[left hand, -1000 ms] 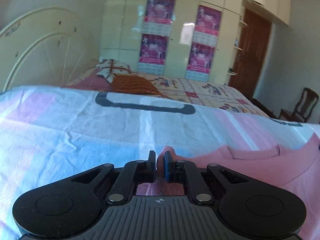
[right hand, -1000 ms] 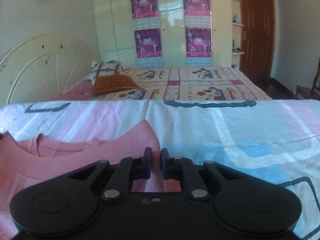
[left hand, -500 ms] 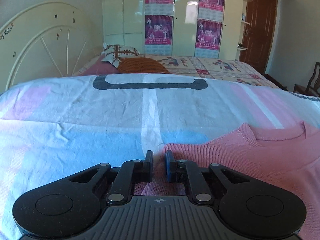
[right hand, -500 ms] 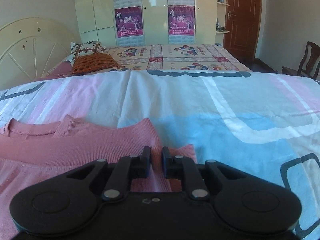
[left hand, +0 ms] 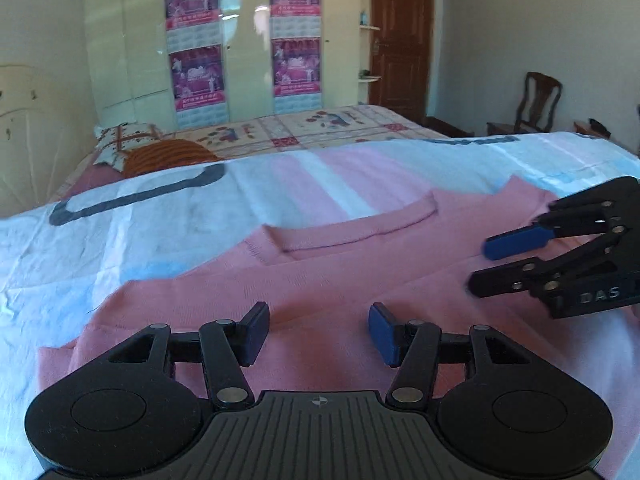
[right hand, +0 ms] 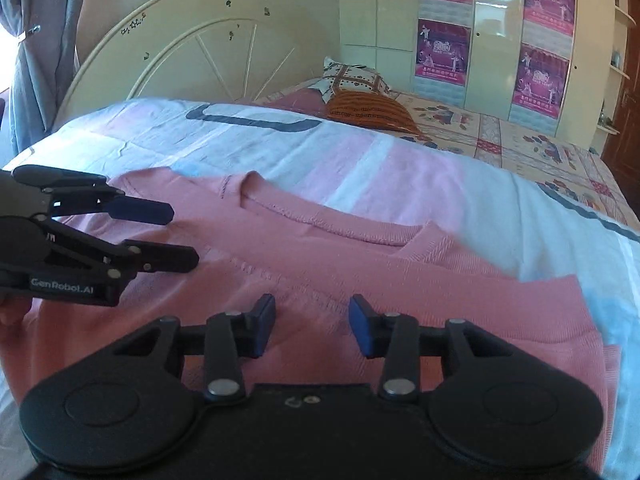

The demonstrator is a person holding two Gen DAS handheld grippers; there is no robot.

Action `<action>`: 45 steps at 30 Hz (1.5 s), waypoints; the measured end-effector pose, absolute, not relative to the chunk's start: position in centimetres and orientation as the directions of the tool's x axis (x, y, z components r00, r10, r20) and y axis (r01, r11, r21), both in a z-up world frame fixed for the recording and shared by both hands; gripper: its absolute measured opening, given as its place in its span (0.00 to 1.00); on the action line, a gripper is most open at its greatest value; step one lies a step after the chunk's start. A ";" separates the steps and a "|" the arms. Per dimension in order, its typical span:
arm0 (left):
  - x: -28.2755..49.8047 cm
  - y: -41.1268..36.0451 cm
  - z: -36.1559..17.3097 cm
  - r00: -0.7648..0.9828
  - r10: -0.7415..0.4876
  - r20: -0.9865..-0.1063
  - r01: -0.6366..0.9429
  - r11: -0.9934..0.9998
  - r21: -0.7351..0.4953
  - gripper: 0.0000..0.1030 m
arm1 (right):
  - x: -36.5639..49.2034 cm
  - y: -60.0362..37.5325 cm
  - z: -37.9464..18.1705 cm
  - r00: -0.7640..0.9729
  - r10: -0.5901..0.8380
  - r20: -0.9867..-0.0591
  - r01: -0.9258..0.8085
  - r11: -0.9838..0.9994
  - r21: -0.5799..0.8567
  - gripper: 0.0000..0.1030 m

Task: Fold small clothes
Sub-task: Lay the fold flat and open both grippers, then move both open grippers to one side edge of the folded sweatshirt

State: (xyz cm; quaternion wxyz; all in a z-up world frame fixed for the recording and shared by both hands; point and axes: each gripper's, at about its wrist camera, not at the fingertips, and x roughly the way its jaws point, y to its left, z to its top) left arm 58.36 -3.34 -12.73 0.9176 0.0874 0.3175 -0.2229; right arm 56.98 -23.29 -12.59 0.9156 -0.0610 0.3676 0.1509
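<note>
Jaws of the left gripper (left hand: 318, 330) stand wide apart and hold nothing; the pink sweater (left hand: 360, 276) lies directly under them. Jaws of the right gripper (right hand: 312, 326) are also spread open and empty, just above the same pink cloth. In each wrist view the other gripper shows at the side, over the sweater, with its two fingers separated. The sweater lies flat on the bed sheet (left hand: 168, 216), which is white with pale pink and blue bands and dark rounded outlines; its neckline (right hand: 332, 222) points away from the grippers. Farther back lie an orange striped cushion (right hand: 368, 114) and a patterned quilt (left hand: 320, 124). Behind them stand a cream wardrobe (left hand: 244, 36) with purple posters, a brown door (left hand: 400, 32) and a wooden chair (left hand: 536, 104).
</note>
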 end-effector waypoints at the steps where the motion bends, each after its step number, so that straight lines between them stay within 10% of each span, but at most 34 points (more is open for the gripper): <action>1: 58.5 -1.9 -12.7 0.714 -0.333 -0.616 0.430 0.903 0.011 0.53 | 57.1 -23.9 -12.6 0.690 0.212 -0.692 -0.300 0.954 -0.007 0.38; 6: 59.3 4.8 -13.7 0.741 -0.229 -0.631 0.275 0.961 -0.026 0.53 | 57.1 -33.7 -13.2 0.721 -0.064 -0.690 0.083 0.997 -0.005 0.51; 17: 51.3 -3.6 -11.9 0.694 -0.406 -0.594 0.472 0.880 -0.051 0.54 | 51.6 -25.7 -11.2 0.736 0.242 -0.632 -0.273 0.961 0.050 0.43; 45: 45.7 -1.3 -12.4 0.722 -0.231 -0.652 0.309 0.951 0.006 0.63 | 45.4 -28.8 -12.7 0.715 0.061 -0.697 -0.080 0.997 0.006 0.43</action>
